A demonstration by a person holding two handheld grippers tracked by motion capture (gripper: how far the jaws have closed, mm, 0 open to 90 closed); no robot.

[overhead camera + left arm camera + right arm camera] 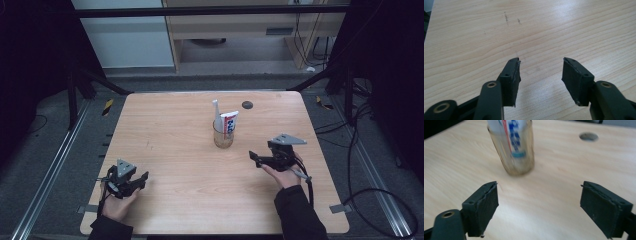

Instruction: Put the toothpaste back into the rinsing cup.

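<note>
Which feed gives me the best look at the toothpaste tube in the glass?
The high view: the toothpaste tube shows whole there, upright in the glass beside a white item. The right gripper view is closer, but the tube is blurred and cut off at the top. The left gripper view faces bare table.

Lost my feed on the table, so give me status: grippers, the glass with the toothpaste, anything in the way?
Left gripper open, empty. Right gripper open, empty, facing the glass. Glass upright, toothpaste tube standing inside. Table bare between.
</note>
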